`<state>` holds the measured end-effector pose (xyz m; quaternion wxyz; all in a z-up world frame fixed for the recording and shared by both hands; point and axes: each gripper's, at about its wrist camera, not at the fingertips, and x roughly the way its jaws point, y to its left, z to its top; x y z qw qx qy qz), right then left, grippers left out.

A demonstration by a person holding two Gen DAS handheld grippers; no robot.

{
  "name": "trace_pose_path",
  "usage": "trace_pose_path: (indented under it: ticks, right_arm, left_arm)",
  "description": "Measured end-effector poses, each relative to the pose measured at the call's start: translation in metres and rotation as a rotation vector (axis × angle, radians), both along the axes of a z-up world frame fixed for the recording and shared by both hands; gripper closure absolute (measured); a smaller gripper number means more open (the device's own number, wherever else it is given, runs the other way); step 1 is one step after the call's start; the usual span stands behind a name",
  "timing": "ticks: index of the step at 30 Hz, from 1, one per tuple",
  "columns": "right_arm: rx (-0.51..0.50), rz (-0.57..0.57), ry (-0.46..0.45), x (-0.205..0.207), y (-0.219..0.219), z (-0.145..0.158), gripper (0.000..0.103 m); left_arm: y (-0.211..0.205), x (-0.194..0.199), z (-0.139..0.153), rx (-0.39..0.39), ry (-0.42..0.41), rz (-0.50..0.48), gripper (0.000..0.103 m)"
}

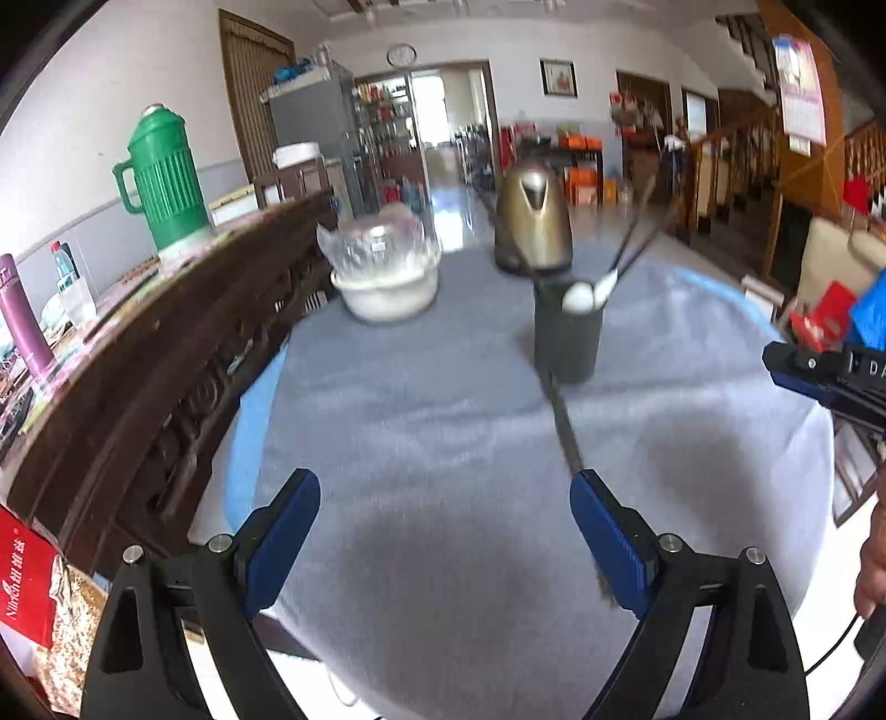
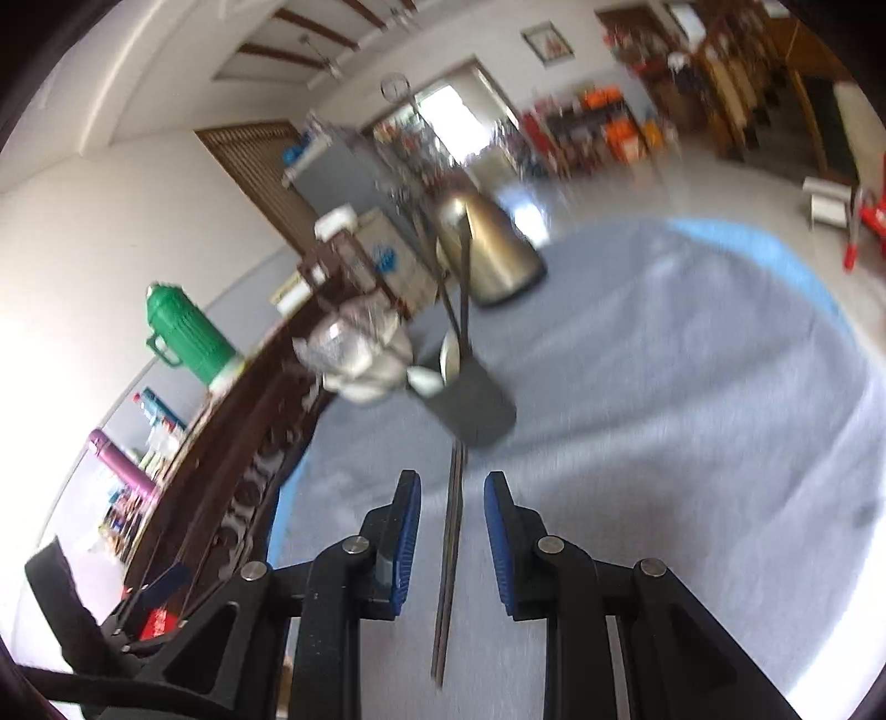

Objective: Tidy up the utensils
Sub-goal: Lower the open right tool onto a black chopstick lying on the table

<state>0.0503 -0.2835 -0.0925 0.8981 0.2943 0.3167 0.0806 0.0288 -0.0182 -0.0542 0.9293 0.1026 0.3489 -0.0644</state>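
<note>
We're in somebody's home, looks like: green thermos jug (image 1: 166, 177) on a carved wooden sideboard (image 1: 183, 354), fridge (image 1: 313, 138), wall clock (image 1: 401, 54), wooden staircase (image 1: 742, 160), kettle (image 1: 532, 221).

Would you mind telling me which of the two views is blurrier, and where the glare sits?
Right wrist view: more motion blur, smearing the dark cup and kettle; glare washes out the wall at left. Left wrist view: sharper, though the chopstick is streaked; a soft shadow lies on the grey cloth.

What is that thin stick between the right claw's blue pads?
A chopstick lies there on the grey cloth, untouched, pointing toward the dark holder; right wrist view.
</note>
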Motion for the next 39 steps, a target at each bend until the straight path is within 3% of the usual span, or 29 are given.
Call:
trace_pose_path:
  ticks: [5, 11, 39]
  right_arm:
    - [0.003, 0.030, 0.065, -0.001, 0.006, -0.022, 0.077]
    - [0.007, 0.049, 0.084, 0.004, 0.014, -0.026, 0.077]
    - [0.015, 0.115, 0.192, 0.031, 0.038, -0.064, 0.077]
  left_arm:
    - [0.003, -0.005, -0.007, -0.004, 0.010, 0.009, 0.011]
    - [-0.001, -0.002, -0.007, 0.018, -0.003, 0.013, 0.011]
    - [0.001, 0.030, -0.053, 0.059, 0.139, 0.049, 0.011]
